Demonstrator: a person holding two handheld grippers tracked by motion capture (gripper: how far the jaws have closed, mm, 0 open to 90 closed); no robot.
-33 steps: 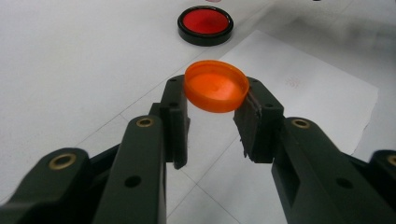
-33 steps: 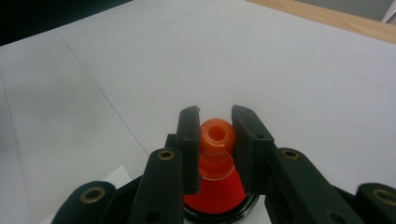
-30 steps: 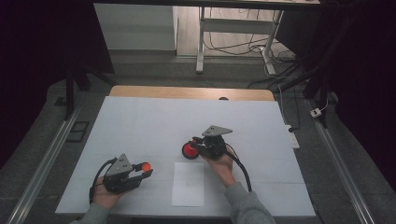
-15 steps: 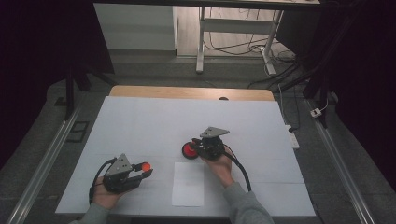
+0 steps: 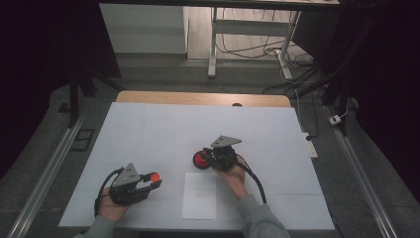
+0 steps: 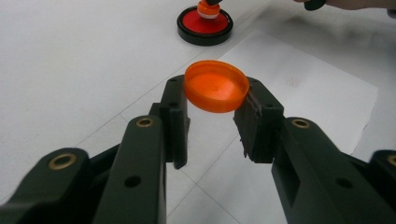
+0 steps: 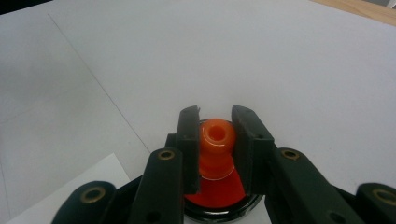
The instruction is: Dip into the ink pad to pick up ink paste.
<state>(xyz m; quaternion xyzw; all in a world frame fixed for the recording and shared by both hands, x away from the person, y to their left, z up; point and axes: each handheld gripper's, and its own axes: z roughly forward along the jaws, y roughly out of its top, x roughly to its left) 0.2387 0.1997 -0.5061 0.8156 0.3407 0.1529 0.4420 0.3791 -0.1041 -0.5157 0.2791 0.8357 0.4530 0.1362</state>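
My left gripper point(image 6: 212, 123) pinches the orange cap point(image 6: 216, 85) by its rim, near left of the paper point(image 5: 199, 195). My right gripper point(image 7: 215, 126) clamps the stamp point(image 7: 216, 140), pressed onto the red ink pad point(image 5: 201, 159) further right. I judge the cap's shallow rim could slip free if I tilt, and lifting the stamp crookedly could drag the pad.

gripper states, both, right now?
Left gripper: shut on the orange cap, held above the table.
Right gripper: shut on the orange stamp, which stands on the red ink pad.
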